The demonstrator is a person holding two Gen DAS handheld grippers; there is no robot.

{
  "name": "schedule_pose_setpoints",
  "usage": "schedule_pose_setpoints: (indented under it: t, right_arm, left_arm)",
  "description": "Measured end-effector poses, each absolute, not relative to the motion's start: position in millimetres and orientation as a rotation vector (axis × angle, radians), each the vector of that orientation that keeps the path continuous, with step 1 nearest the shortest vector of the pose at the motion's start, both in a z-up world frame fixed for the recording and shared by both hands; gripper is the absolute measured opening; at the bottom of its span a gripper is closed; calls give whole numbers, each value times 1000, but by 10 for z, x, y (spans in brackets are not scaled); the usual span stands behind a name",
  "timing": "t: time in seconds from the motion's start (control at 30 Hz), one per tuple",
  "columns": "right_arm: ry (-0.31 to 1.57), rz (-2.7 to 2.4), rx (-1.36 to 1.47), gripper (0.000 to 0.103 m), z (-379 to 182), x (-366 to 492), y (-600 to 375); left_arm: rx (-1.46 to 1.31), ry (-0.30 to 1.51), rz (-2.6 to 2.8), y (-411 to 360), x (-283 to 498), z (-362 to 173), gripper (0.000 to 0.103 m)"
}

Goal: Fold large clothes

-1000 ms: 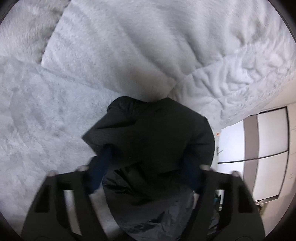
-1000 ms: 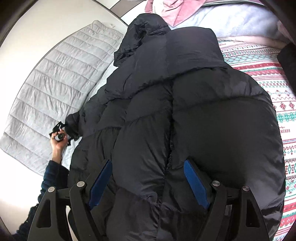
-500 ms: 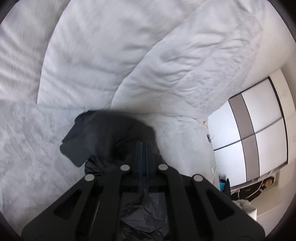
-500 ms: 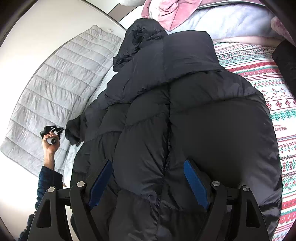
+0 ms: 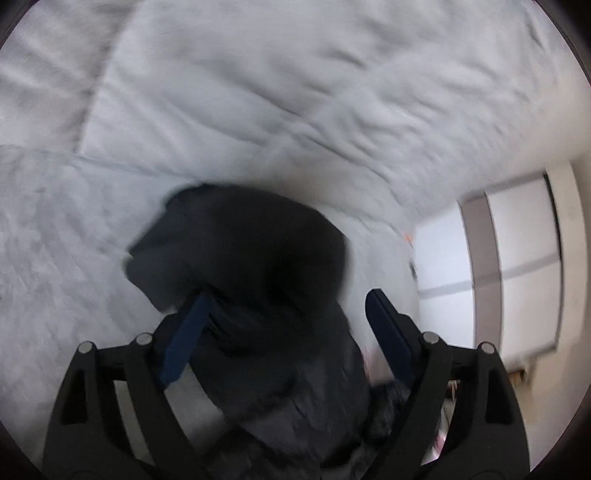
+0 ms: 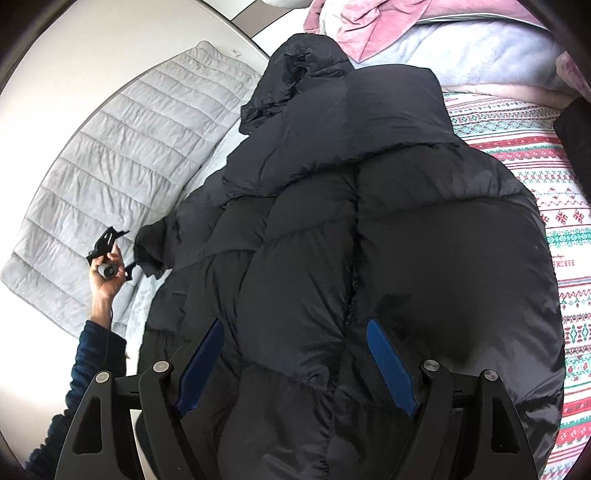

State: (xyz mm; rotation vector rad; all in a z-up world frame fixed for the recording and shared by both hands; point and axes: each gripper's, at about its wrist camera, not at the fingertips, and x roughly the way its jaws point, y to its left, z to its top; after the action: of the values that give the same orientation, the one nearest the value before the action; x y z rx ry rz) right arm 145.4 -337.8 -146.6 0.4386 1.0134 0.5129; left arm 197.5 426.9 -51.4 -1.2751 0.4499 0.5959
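Observation:
A large black puffer jacket (image 6: 369,221) lies spread on the bed and fills the right wrist view. My right gripper (image 6: 295,325) hovers open over its lower part, pads clear of the fabric. The jacket's sleeve cuff (image 5: 240,251) lies on a pale fleece cover in the blurred left wrist view. My left gripper (image 5: 287,295) is just behind the cuff with its jaws opening; the sleeve runs between the fingers, and the right pad stands clear of it. Seen from the right wrist, the left gripper (image 6: 110,254) sits in a person's hand beside the cuff (image 6: 147,251).
A grey quilted blanket (image 6: 122,155) lies left of the jacket against a white wall. Pink cloth (image 6: 362,29) and pale bedding are heaped beyond the hood. A red-and-green patterned bedspread (image 6: 517,166) shows on the right. Wardrobe doors (image 5: 524,258) stand past the bed.
The left gripper shut over the sleeve end half a second ago and now stands wide apart again, a little higher. The right gripper has not moved.

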Motion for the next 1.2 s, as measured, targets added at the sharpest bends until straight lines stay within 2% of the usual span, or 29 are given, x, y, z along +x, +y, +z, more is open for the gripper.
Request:
schedule_pose_setpoints:
  t: [0.13, 0.27, 0.43, 0.67, 0.7, 0.73, 0.77, 0.83, 0.87, 1.07, 1.2]
  right_arm:
    - [1025, 509, 436, 81, -1495, 1486, -3345]
    - [1033, 513, 394, 81, -1505, 1498, -3270]
    - [1032, 499, 359, 81, -1514, 1520, -3223]
    - [1054, 504, 340, 81, -1579, 1552, -3157]
    - [1053, 504, 340, 81, -1580, 1557, -3154]
    - [1052, 504, 342, 81, -1578, 1558, -3157]
    - [1051, 503, 348, 81, -1577, 1561, -3162]
    - [1047, 500, 366, 81, -1580, 1560, -3189]
    - [1046, 499, 376, 81, -1579, 1558, -3209]
    - [1028, 500, 414, 81, -1537, 1535, -3323]
    - [1027, 501, 429, 81, -1533, 1534, -3333]
  left_arm:
    - [-1198, 463, 702, 4305, 2128, -644, 86]
    - [-1341, 363, 697, 4393, 2190, -781, 88]
    - [-1472, 155, 619, 4308, 2174, -790, 88]
    - [-1263, 326, 731, 4231, 2654, -753, 90]
    - [-1244, 349, 752, 4216, 2685, -767, 87]
    - [-1216, 370, 761, 4198, 2725, -771, 73]
    - [-1169, 404, 754, 4167, 2778, -751, 50]
    - [-1113, 427, 727, 4111, 2827, -702, 23]
    - [-1098, 428, 719, 4089, 2824, -673, 17]
    - [-938, 274, 547, 3675, 2652, -103, 13]
    - [-550, 198, 339, 2572, 2652, 601, 13]
